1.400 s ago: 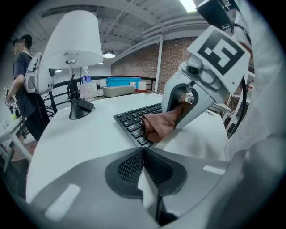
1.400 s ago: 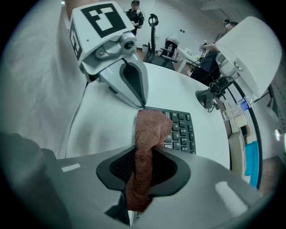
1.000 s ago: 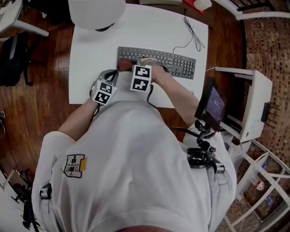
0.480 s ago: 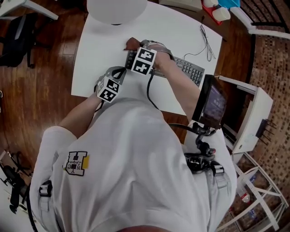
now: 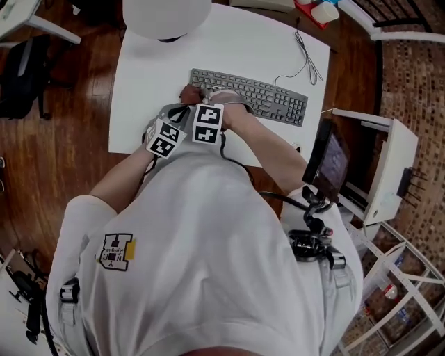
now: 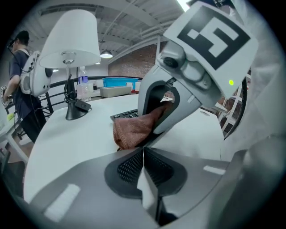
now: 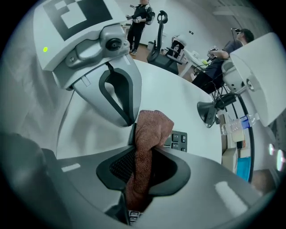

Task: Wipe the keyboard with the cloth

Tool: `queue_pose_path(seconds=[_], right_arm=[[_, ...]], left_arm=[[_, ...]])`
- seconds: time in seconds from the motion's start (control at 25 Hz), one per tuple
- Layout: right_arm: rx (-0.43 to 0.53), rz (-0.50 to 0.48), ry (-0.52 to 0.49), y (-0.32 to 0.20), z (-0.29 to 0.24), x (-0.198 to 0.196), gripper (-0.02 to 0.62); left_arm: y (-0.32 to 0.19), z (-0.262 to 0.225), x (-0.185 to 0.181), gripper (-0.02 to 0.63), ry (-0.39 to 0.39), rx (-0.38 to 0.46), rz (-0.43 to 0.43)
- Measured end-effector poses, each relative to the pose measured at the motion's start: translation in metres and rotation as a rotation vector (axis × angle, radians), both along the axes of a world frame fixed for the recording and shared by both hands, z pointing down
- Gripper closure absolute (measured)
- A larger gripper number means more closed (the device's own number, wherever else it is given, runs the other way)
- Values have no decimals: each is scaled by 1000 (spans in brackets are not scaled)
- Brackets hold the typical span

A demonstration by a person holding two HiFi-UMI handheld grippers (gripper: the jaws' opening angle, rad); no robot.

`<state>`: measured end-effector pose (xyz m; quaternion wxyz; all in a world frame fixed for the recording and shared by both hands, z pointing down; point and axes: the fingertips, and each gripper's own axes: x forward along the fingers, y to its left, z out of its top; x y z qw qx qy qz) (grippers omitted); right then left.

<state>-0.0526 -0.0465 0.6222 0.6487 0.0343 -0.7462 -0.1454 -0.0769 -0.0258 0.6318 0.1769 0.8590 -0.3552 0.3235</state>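
The grey keyboard point(image 5: 259, 96) lies across the white table point(image 5: 139, 76). My right gripper point(image 5: 195, 99) is shut on a brown cloth point(image 5: 188, 93), which it holds down at the keyboard's front left corner. In the right gripper view the cloth point(image 7: 146, 138) runs up between the pads of that gripper point(image 7: 140, 157), with keys point(image 7: 179, 141) just beyond. My left gripper point(image 5: 178, 113) rests close beside it on the left. Its jaws point(image 6: 143, 151) are shut with nothing in them. From there the cloth point(image 6: 132, 130) and the keyboard's end point(image 6: 124, 115) lie just ahead.
A white lamp point(image 5: 167, 15) stands at the table's far edge, and its base point(image 6: 73, 109) shows at the left gripper view's left. A thin cable point(image 5: 304, 55) trails from the keyboard at the far right. A white shelf unit point(image 5: 389, 167) stands right of the table. People point(image 7: 140, 15) sit or stand farther off.
The right gripper has dragged the cloth over the keyboard's left end, out and back toward the front left corner. The left gripper has kept its place.
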Motion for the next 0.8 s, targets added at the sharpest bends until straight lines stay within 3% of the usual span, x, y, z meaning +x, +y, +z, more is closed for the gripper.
queue_pose_path(seconds=[0.24, 0.8], right_arm=[[-16, 18, -3, 29, 2, 1, 502], [7, 53, 7, 51, 24, 2, 492]], left_arm=[[18, 0, -1, 604, -11, 8, 50], [52, 3, -28, 604, -35, -5, 64]])
